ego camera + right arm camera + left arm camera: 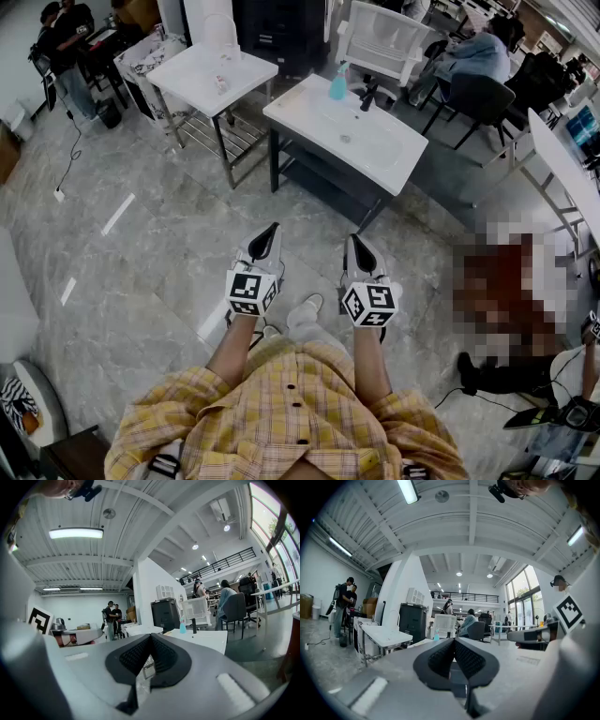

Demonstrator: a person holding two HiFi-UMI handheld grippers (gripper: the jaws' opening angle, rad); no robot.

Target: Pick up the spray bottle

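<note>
left gripper (270, 231): you hold it level at your front, jaws together, nothing between the pads; its own view shows the tips (453, 641) meeting on empty air.

right gripper (354, 240): just beside the left one, also level, jaws closed tight and empty (150, 637).

small white table (211, 75): far ahead and to the left, no part of the job.

washbasin stand (394, 164): far ahead across bare floor, white top with a sunk basin.

spray bottle (337, 84): blue, standing upright on the back edge of the washbasin stand, long axis vertical. it is well apart from both grippers, straight ahead and a little nearer the right one's line. the left gripper view shows it small above the jaws (436, 636); the right gripper view shows it off to the right (182, 626).

black tap (367, 96): just to the bottle's right, near it but apart.

note: the reach looks too long from where you stand, so you would likely step forward first, open the right jaws and take the bottle side-on, clear of the tap.
</note>
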